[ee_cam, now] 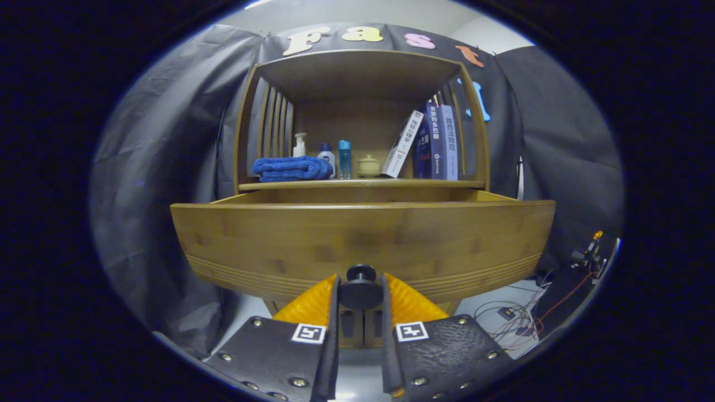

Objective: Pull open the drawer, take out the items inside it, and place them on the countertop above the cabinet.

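Drawer of light bamboo, its front running crosswise, sits pulled out just ahead of the hand-held gripper, which is clamped on its round dark knob (contents hidden behind the front panel).

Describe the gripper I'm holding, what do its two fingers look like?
The gripper has two flat, wedge-like fingers with ribbed surfaces toward the tips. Each sits on a textured plate fixed with round metal screws, and each plate carries a square black-and-white marker tag. No cables or sleeve are visible on it. The fingers press on either side of the drawer knob.
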`<state>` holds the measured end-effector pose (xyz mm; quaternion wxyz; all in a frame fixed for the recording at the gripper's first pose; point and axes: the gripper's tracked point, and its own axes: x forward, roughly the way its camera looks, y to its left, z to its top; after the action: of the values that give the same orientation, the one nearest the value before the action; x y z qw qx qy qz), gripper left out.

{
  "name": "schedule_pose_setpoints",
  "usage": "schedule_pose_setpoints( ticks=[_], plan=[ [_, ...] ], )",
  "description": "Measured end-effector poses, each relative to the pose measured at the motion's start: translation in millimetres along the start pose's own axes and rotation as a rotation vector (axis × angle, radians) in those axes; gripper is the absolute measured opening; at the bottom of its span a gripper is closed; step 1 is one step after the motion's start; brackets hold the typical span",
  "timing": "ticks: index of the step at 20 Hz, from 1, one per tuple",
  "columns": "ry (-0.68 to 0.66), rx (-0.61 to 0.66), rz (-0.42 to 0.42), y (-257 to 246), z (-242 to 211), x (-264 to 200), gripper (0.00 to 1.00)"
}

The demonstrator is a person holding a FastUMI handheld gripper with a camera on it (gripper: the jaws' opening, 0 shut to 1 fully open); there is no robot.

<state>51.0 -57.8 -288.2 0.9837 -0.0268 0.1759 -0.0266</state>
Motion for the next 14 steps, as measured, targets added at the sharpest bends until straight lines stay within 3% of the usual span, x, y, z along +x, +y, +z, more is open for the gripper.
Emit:
schedule_pose_setpoints(
  ticks=[7,11,14],
  plan=[
    [0.053,-0.038,0.004,2,-13,-30,0.31],
    [0.028,-0.043,-0.028,-4,12,-39,0.61],
    [-0.026,-0.070,-0.041,-4,48,-45,0.65]
  ],
)
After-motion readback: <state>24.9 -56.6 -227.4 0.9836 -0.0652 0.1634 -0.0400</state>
